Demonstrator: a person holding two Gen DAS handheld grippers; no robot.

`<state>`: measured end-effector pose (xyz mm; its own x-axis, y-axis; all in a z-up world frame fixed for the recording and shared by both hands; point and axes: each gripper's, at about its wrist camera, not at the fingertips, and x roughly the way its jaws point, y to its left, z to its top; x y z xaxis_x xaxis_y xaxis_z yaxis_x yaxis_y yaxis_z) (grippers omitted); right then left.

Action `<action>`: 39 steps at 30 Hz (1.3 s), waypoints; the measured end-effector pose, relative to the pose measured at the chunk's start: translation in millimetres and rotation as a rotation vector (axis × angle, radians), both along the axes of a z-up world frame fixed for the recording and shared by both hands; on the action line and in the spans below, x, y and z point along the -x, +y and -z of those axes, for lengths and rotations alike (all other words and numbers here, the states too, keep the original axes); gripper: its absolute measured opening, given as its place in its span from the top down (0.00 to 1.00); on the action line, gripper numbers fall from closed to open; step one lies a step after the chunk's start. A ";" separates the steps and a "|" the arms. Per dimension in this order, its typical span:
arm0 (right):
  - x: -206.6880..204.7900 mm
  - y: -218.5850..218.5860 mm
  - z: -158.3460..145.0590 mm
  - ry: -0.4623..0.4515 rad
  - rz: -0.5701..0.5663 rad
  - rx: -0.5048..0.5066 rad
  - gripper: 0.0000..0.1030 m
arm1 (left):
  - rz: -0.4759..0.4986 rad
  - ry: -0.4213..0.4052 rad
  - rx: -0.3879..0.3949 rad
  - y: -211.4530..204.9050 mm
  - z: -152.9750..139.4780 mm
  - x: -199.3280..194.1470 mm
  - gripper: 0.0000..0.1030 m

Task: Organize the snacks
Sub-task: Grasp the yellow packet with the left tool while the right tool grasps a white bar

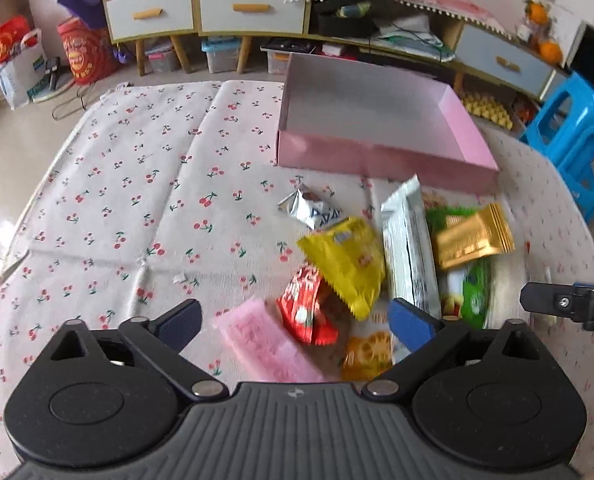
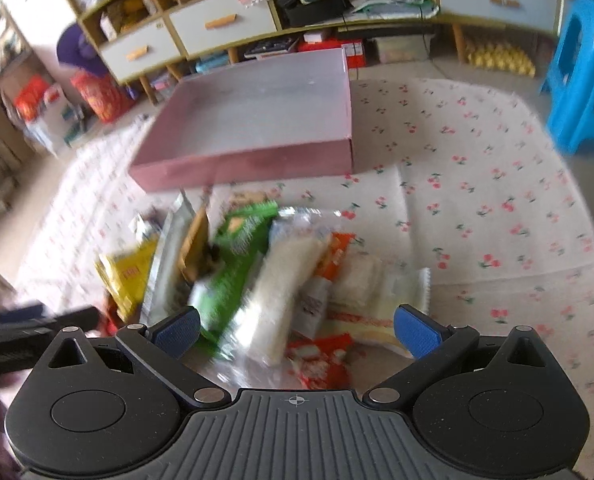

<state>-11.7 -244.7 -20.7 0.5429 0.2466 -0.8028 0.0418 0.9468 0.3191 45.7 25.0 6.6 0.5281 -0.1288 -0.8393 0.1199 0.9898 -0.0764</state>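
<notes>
Left wrist view shows the left gripper (image 1: 295, 322) with its jaws spread wide and nothing between the blue pads. It hangs over a counter covered by a cherry-print cloth (image 1: 129, 184). Just ahead of the gripper lie a pink packet (image 1: 263, 344), a red packet (image 1: 305, 308) and a yellow packet (image 1: 347, 260), which overlaps the red one. Ahead and to the right lies a long silver packet (image 1: 407, 248), and beyond it a gold packet (image 1: 473, 236) rests on a green one. A small silver pouch (image 1: 311, 210) lies farther ahead, apart from the heap. Farther still stands an open pink box (image 1: 377, 156) with nothing visible inside.

Right wrist view is blurred. The right gripper (image 2: 297, 330) is also wide open and holds nothing. Directly ahead of it the snacks are piled: a green packet (image 2: 233, 264) and a whitish packet (image 2: 281, 296) lie between the pads. The box stands beyond the pile.
</notes>
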 end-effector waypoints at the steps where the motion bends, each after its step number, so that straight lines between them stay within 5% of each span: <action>1: -2.6 -2.8 0.5 0.002 0.008 -0.043 0.00 | 0.002 0.003 0.019 1.1 1.1 -2.9 0.10; 5: -10.8 -6.9 5.5 0.021 0.021 -0.157 0.02 | 0.021 0.005 0.075 5.8 6.8 -16.5 0.26; 14: -20.7 -9.3 22.5 0.063 0.067 -0.203 0.39 | 0.051 -0.014 0.232 7.9 15.5 -30.0 0.60; 26: -24.8 -6.7 35.7 0.087 0.081 -0.202 0.48 | -0.030 0.036 0.355 13.5 31.4 -43.1 0.63; 30: -25.7 -13.4 38.1 0.109 0.107 -0.221 0.68 | -0.069 0.055 0.409 19.0 33.0 -44.1 0.70; 39: -20.5 -21.1 27.3 0.098 0.128 -0.260 0.78 | -0.108 0.029 0.464 29.6 19.2 -35.6 0.83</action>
<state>8.8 -265.8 -47.9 0.5056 0.3855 -0.7718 0.1981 0.8188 0.5388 81.3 54.6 -12.6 0.5365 -0.4389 -0.7208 0.0092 0.8571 -0.5151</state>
